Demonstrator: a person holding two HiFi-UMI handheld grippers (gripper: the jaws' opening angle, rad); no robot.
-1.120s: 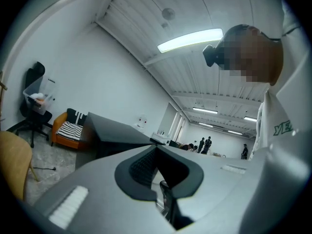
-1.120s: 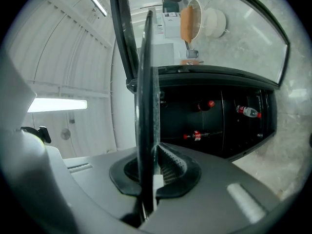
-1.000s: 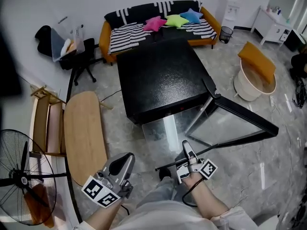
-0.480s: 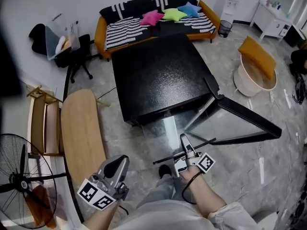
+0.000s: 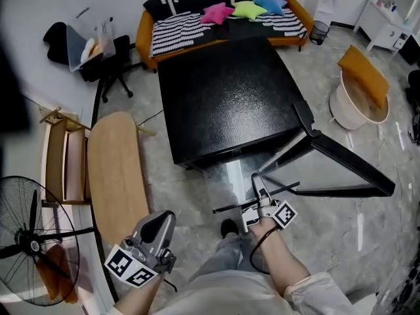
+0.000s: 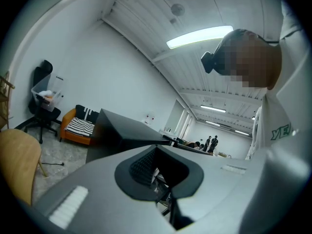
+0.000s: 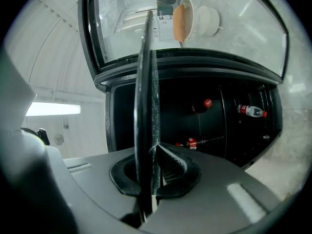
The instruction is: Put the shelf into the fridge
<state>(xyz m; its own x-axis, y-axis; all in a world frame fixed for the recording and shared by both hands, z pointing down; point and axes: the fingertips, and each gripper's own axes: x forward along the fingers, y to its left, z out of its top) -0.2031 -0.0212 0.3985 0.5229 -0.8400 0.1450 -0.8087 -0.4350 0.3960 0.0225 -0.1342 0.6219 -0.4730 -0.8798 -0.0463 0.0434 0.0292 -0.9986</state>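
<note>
The shelf (image 5: pixel 281 191) is a thin dark panel, seen edge-on as a bar in front of the black fridge (image 5: pixel 223 97). My right gripper (image 5: pixel 257 188) is shut on it near its middle. In the right gripper view the shelf (image 7: pixel 146 91) stands as a narrow upright blade between the pads, pointing at the fridge's dark inside (image 7: pixel 229 130). The glass door (image 5: pixel 341 163) stands swung open to the right. My left gripper (image 5: pixel 164 218) hangs low at the left, shut and holding nothing, away from the shelf.
Bottles (image 7: pixel 251 111) lie inside the fridge. An oval wooden table (image 5: pixel 115 176) and a floor fan (image 5: pixel 33 245) stand to the left. A round tub (image 5: pixel 357 107) is right of the door, a sofa (image 5: pixel 216 25) behind the fridge, an office chair (image 5: pixel 105 71) at the back left.
My right gripper has carried the shelf a little forward, closer to the fridge's open front. The left gripper has stayed about where it was.
</note>
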